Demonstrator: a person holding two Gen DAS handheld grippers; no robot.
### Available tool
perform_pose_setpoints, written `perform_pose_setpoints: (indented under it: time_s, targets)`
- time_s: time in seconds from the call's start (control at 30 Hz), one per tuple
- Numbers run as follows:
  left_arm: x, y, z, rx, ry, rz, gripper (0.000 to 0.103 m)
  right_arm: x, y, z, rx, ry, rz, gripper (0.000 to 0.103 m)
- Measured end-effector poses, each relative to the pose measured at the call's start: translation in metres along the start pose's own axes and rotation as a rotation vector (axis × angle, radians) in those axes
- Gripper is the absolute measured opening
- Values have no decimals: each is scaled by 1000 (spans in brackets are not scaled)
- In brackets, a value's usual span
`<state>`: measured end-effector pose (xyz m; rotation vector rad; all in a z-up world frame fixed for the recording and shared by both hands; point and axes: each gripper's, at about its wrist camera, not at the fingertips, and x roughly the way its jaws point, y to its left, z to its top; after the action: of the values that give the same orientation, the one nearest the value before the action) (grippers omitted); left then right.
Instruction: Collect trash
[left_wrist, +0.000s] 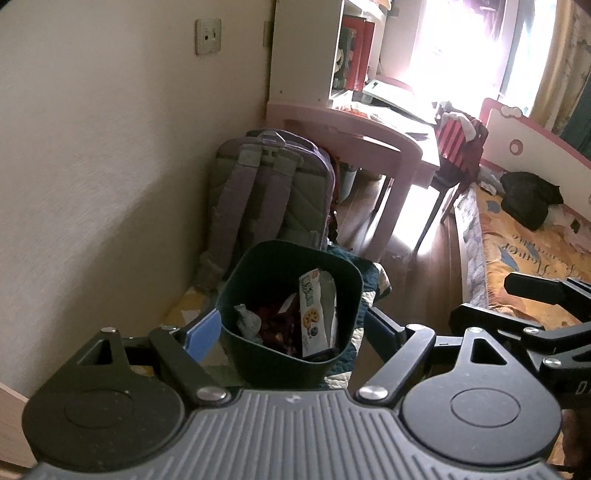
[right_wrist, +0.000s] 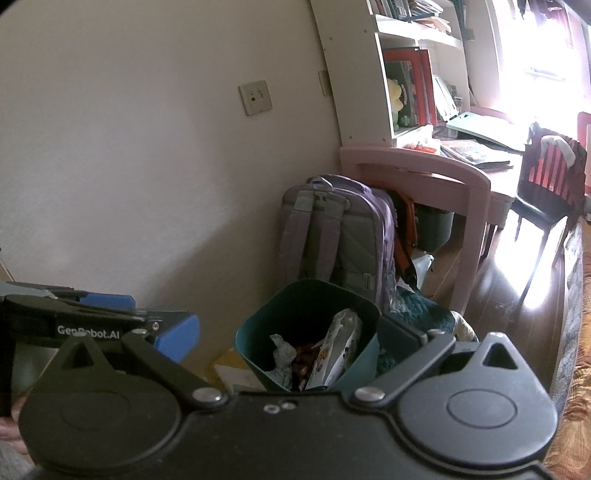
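Observation:
A dark teal bin (left_wrist: 236, 288) stands on the floor by the wall, with a cookie-print snack wrapper (left_wrist: 317, 314), a crumpled grey paper (left_wrist: 247, 321) and dark red wrappers inside. My left gripper (left_wrist: 291, 332) hovers above and short of it, open, with nothing held. In the right wrist view the same bin (right_wrist: 258, 325) shows the wrapper (right_wrist: 338, 347) and the paper (right_wrist: 282, 350). My right gripper (right_wrist: 291, 336) is open as well and grips nothing. The two grippers are side by side, the left one's body (right_wrist: 74, 325) at the right view's left edge.
A purple-grey backpack (left_wrist: 266, 192) leans on the wall just behind the bin. Past it are a pink desk (left_wrist: 351, 136) and a chair draped with red clothes (left_wrist: 458, 147). A bed with an orange cover (left_wrist: 517, 266) runs along the right. A quilt (left_wrist: 373, 273) lies under the bin.

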<state>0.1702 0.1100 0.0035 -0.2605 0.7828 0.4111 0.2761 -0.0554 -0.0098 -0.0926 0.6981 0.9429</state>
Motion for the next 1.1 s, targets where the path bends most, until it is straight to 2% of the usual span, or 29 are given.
perform_pose_setpoints:
  time_s: [0.67, 0.87, 1.1]
  targets:
    - [2, 3, -1, 19, 5, -14, 85, -2, 6, -3, 15, 3, -33, 103]
    - [2, 6, -2, 12, -1, -50, 85, -1, 8, -2, 21, 9, -43, 103]
    - [2, 4, -2, 16, -11, -49, 85, 0, 8, -2, 23, 9, -55, 103]
